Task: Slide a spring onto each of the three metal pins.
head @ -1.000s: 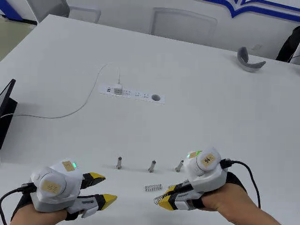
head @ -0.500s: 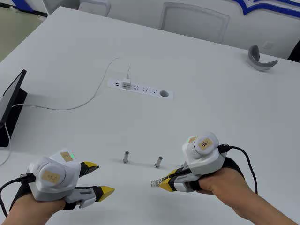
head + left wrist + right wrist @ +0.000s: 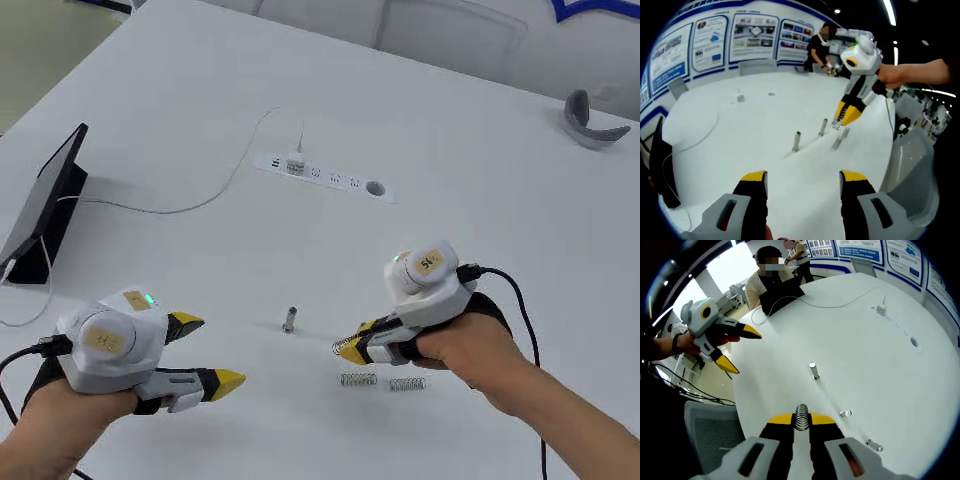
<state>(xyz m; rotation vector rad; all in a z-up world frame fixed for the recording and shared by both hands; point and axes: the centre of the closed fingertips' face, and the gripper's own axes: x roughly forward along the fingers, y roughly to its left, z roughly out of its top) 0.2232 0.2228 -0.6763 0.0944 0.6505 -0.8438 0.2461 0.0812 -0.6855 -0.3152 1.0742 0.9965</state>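
Right gripper (image 3: 350, 350): jaws pinched onto a small coiled metal spring (image 3: 801, 416). The coil pokes out past the yellow tips, low over the white desk (image 3: 480, 230) near its front edge.
Left gripper (image 3: 212, 350): jaws spread wide with nothing between them, over the front-left part of the desk, well apart from the other gripper.
Pins: a short upright steel pin (image 3: 290, 320) stands between the two grippers. In the right gripper view a second pin (image 3: 845, 414) and a third pin (image 3: 872, 444) follow it in a row (both seen nearly end-on).
Loose springs: one spare spring (image 3: 358, 379) and another spare spring (image 3: 407, 384) lie flat, side by side, between the held spring and the front edge.
Far side: a long white power strip (image 3: 325, 177) lies toward the far edge.
Left edge: a dark flat screen (image 3: 45, 205) is propped there.
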